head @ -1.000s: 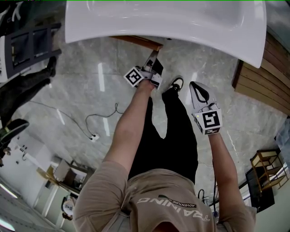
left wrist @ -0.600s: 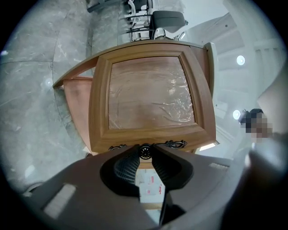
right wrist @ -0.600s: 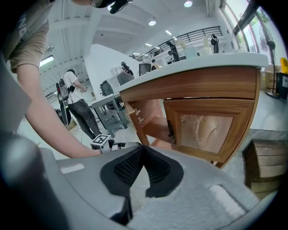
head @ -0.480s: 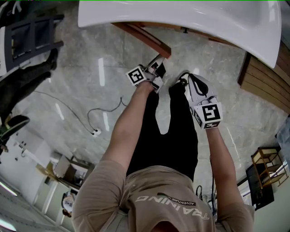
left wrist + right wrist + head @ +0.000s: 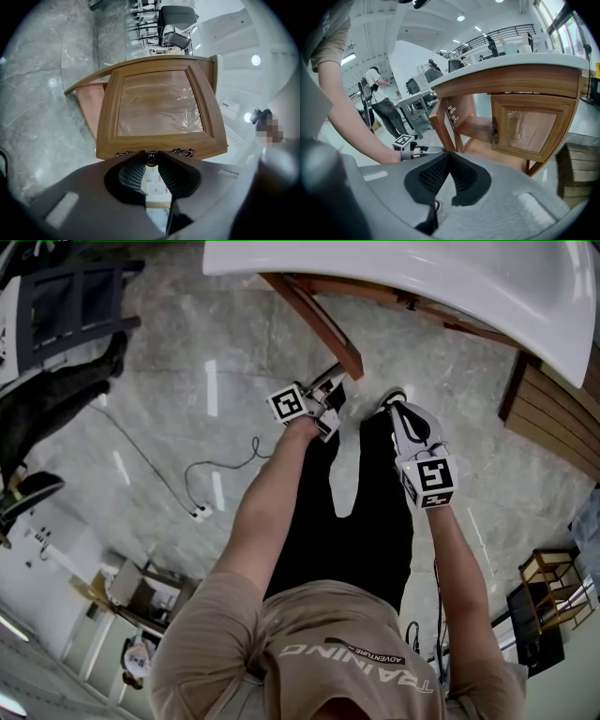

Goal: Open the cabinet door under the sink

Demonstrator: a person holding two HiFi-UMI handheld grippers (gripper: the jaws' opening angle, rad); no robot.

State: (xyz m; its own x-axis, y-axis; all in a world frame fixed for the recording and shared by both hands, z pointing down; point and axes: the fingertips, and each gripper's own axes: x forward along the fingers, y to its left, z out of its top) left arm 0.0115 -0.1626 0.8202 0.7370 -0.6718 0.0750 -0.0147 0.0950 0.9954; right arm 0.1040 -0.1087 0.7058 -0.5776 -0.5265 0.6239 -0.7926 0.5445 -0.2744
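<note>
Swung further out than a second ago, the cabinet door (image 5: 321, 326) juts from under the white sink (image 5: 487, 282) at the top of the frame. At its lower edge the left claw (image 5: 151, 163) is clamped on the round knob (image 5: 151, 158). Just right of centre, the right claw (image 5: 449, 158) is pressed together, holding nothing.

I see a tan short-sleeved T-shirt (image 5: 319, 643) with pale lettering and, beyond the T-shirt, black trousers (image 5: 352, 521). The left gripper (image 5: 335, 381) and right gripper (image 5: 397, 409) each carry a white, black-patterned marker cube (image 5: 291, 402).
</note>
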